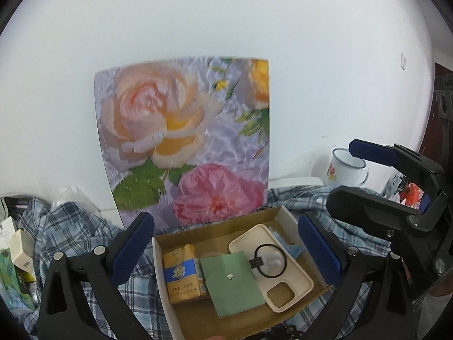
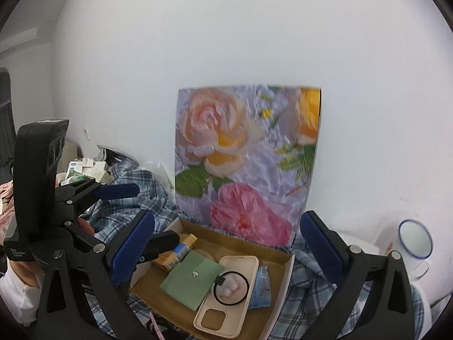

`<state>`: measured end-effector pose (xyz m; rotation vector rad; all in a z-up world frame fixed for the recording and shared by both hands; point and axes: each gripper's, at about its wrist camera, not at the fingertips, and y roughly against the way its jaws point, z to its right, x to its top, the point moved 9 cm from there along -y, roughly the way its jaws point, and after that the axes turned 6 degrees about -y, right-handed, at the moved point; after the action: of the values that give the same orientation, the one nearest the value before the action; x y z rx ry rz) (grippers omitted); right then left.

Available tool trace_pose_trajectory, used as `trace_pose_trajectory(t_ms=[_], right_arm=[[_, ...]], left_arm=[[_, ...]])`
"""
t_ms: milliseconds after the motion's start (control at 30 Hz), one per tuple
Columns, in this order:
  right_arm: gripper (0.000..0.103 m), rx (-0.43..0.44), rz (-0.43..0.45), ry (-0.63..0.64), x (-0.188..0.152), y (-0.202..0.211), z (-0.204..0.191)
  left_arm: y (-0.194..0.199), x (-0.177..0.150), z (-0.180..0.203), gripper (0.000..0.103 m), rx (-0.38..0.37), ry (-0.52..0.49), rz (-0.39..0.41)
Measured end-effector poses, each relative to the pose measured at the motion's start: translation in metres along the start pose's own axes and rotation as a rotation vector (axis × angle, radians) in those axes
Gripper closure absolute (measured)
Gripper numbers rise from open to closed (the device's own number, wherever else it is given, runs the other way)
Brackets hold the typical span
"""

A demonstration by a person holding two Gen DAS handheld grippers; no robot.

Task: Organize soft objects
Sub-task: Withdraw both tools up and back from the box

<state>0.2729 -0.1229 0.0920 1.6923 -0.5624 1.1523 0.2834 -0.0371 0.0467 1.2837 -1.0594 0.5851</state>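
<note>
Inside an open cardboard box (image 1: pixel 286 218), on a cream phone case (image 1: pixel 271 266): a black hair tie (image 1: pixel 270 260) lying flat as a ring, its small clasp turned toward the green card (image 1: pixel 232 283), with a whitish-pink cotton ball (image 2: pixel 230 284) inside the ring. Long axis of the case running from the box's far wall toward its near right corner, camera cut-out at the near end. Green card overlapping the case's left edge, a small silver stud at its middle. Left of that, a yellow and blue cigarette pack (image 1: pixel 184 272), lengthwise along the left wall. A pale blue packet (image 2: pixel 262 286) wedged between case and right wall, mostly hidden. Near edge of the box cut off by the bottom of both views. Under and around the box, a rumpled blue plaid shirt (image 1: pixel 73 226); surface beneath it not visible. Behind, leaning upright on the white wall, a floral board (image 1: pixel 187 138). To the right, a white enamel mug (image 1: pixel 344 170) with blue rim. Far left, small cartons (image 1: pixel 21 249), blurred and hard to read. Left tool (image 1: pixel 226 255) spread wide, straddling the box, gripping nothing. Right tool (image 2: pixel 228 255) likewise spread wide over the box, empty.
</note>
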Motion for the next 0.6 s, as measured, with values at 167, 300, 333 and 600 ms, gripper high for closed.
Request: trace_pose_trajectory(t_ms=[167,300,333,600], right_arm=[[0.001,-0.021,0.061,0.035,0.015,0.023,-0.007],[0.0,-0.045,0.097,0.059,0.026,0.044,-0.011],[0.0,-0.053,0.104,0.066,0.028,0.049,-0.013],[0.0,-0.052,0.165,0.097,0.043,0.086,-0.029]], left_arm=[[0.025,0.012,0.009,0.0,0.0,-0.02,0.053],[0.049,0.024,0.017,0.0,0.016,-0.043,0.097],[0.053,0.025,0.019,0.0,0.018,-0.047,0.104],[0.099,0.042,0.033,0.0,0.025,-0.087,0.191]])
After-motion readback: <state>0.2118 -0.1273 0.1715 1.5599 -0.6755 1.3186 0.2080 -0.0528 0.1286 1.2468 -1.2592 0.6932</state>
